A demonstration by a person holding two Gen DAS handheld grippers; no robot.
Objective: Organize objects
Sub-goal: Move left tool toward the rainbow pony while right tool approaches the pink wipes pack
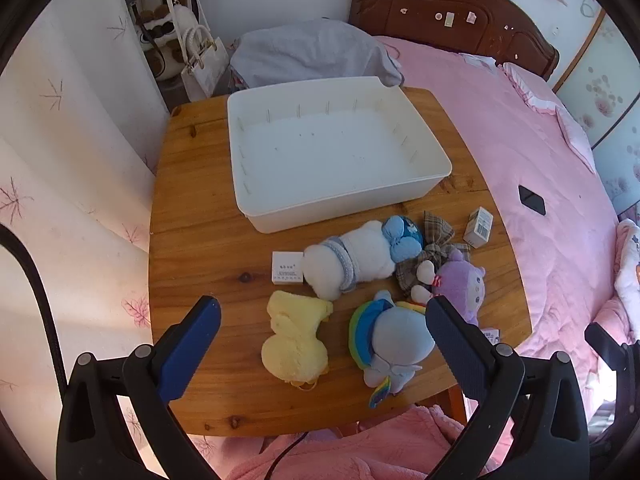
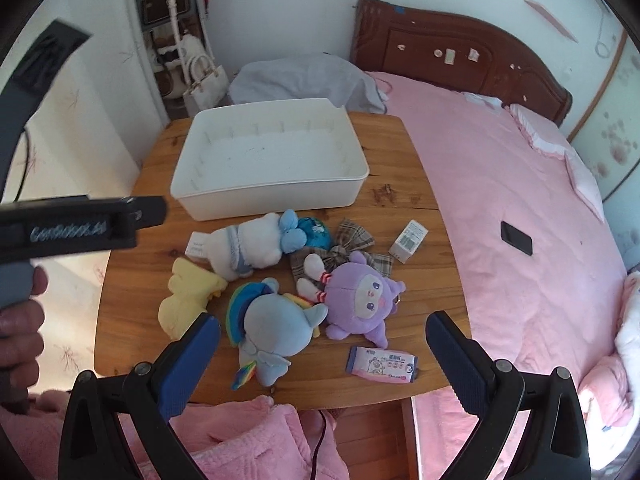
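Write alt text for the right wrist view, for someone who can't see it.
Open tongs hover over plush toys on a wooden table: a blue pony, purple doll, yellow duck. Behind sits an empty white bin.

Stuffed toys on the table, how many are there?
4: the yellow toy at the near left, the white toy by the bin, the blue toy in front, the purple toy on the right. None looks hidden.
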